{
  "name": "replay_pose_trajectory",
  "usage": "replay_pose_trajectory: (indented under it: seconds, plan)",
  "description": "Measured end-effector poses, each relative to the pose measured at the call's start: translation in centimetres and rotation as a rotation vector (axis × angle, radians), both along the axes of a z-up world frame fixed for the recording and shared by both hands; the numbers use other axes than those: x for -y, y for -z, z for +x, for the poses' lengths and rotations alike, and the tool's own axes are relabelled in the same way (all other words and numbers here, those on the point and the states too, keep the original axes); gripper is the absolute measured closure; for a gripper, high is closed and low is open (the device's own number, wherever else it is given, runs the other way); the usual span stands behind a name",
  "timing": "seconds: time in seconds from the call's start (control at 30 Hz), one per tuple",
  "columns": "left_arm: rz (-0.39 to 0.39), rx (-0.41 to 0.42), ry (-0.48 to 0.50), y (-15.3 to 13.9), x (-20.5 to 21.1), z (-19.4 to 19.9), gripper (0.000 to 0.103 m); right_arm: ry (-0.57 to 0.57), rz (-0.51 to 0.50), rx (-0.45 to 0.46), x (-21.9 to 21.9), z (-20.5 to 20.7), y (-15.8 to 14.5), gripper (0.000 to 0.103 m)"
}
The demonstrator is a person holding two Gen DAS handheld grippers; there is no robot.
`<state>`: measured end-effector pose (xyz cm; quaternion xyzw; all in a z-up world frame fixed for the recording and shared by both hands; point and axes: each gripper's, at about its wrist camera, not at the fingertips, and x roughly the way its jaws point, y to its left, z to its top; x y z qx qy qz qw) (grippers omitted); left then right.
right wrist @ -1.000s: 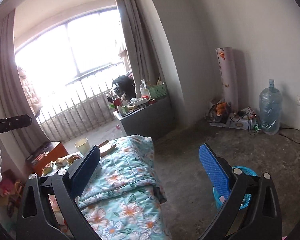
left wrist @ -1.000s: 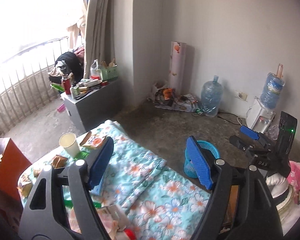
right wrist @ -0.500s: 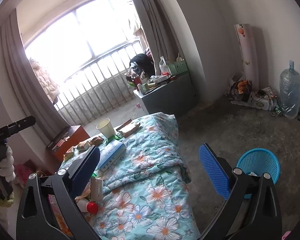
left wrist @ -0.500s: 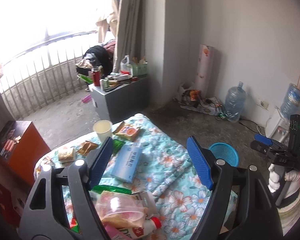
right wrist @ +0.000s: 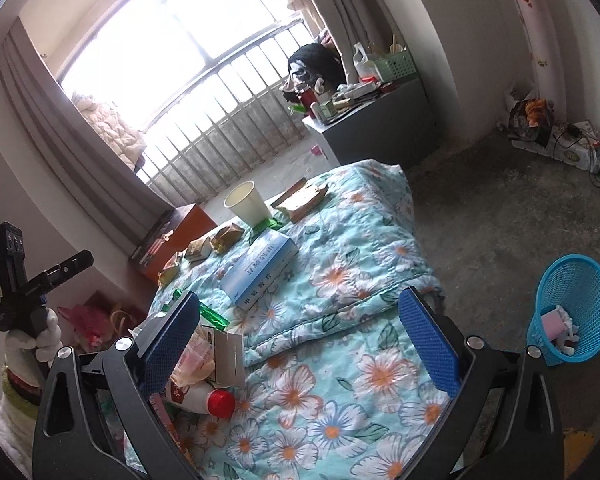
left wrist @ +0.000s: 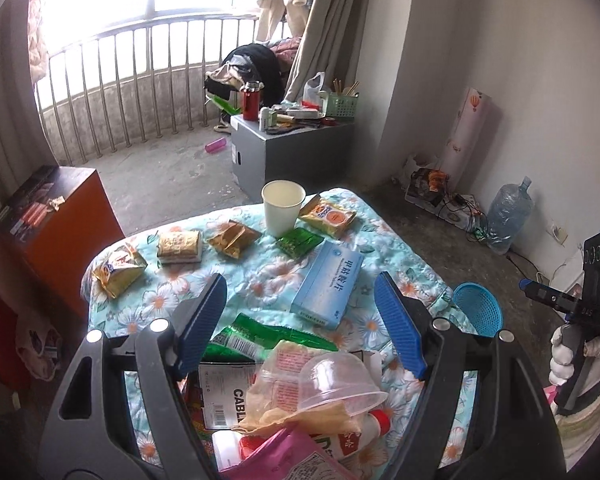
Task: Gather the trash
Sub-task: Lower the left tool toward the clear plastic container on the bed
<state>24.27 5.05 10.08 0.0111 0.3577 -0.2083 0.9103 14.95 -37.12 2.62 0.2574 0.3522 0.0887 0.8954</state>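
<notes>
Trash (left wrist: 300, 392): crumpled wrappers, clear dome lid, red-cap bottle on floral quilt (left wrist: 260, 276); both hand-held grippers released, empty.

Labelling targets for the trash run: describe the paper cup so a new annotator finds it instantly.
Find the floral quilt covering the table; at its far edge, toward the window railing, a row of snack wrappers lies flat. The paper cup stands among them, just left of the orange-and-yellow snack packet. It is the only upright, plain white, open-topped item there.
</notes>
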Motion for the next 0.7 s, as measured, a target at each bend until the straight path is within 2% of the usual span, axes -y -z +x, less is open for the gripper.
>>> replay_pose_trajectory:
  seconds: [0.13, 0.27, 0.37, 0.5, 0.7]
  plan:
    - [-0.076, -0.051, 0.061, 1.5, -1.8, 0.3, 0.031, -0.036, 0.018, -0.051, -1.5, 2.7, 1.3, 0.006]
    - [-0.039, 0.03, 0.205, 2.3, -1.0, -2.4, 0.031, -0.068, 0.048, -0.092, -2.6, 5.0, 2.5, 0.006]
    - [0.065, 0.102, 0.307, 3.4, 0.5, -4.7, 0.031, -0.081, 0.085, -0.132, -3.3, 6.7, 3.7, 0.006]
    - [0.184, 0.109, 0.385, 5.4, 2.4, -6.3, 0.036, -0.092, 0.115, -0.172, -4.4, 8.2, 5.0, 0.006]
    - [0.446, 0.201, 0.407, 8.7, 5.1, -6.9, 0.05, -0.095, 0.158, -0.215, -5.3, 9.9, 6.3, 0.007]
